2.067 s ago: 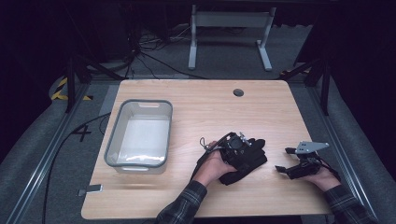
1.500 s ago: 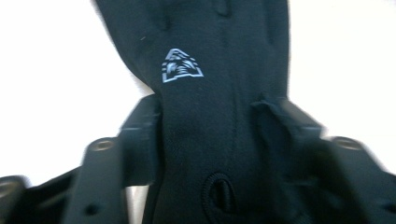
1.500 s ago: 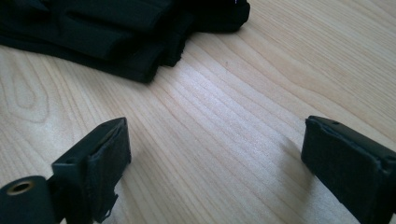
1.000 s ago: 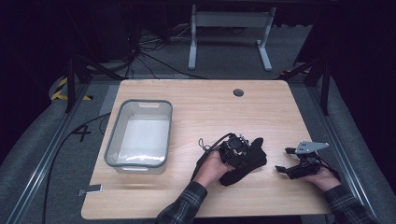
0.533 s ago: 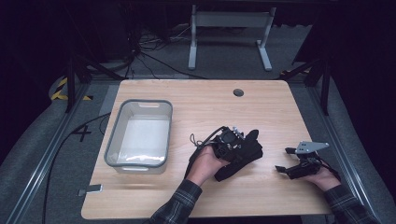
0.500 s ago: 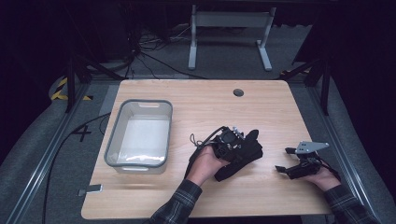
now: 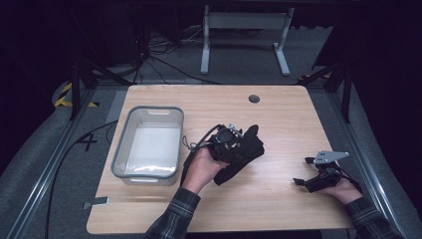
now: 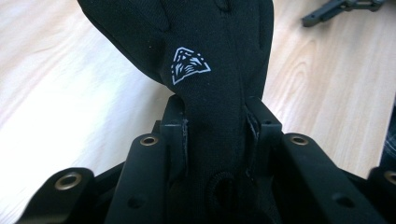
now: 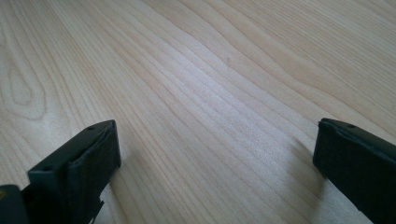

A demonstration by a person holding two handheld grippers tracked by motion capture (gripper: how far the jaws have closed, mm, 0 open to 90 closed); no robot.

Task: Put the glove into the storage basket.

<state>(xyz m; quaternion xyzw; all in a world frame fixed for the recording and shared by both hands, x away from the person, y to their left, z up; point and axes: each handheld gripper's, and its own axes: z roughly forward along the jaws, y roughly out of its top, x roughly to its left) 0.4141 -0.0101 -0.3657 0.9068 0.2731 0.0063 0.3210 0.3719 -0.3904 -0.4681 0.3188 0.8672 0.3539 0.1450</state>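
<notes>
A black glove [image 7: 247, 147] with a small white emblem [image 8: 189, 66] hangs lifted above the middle of the wooden table [image 7: 288, 114]. My left gripper [image 7: 234, 145] is shut on its cuff end, and the pads pinch the fabric from both sides [image 8: 215, 119]. The glove's fingers point away toward the far right. My right gripper [image 7: 302, 171] rests low at the table's right side, apart from the glove. Its jaws have just been opening and stand wide with only bare wood between them [image 9: 215, 154].
A clear plastic bin [image 7: 119, 152] with a grey rim stands at the table's left, close to my left hand. A round cable hole [image 7: 254, 98] sits near the far edge. A grey metal stand [image 7: 244, 30] is on the floor behind the table.
My left hand has carried the glove up and a little to the left, toward the bin. The right hand has stayed where it was.
</notes>
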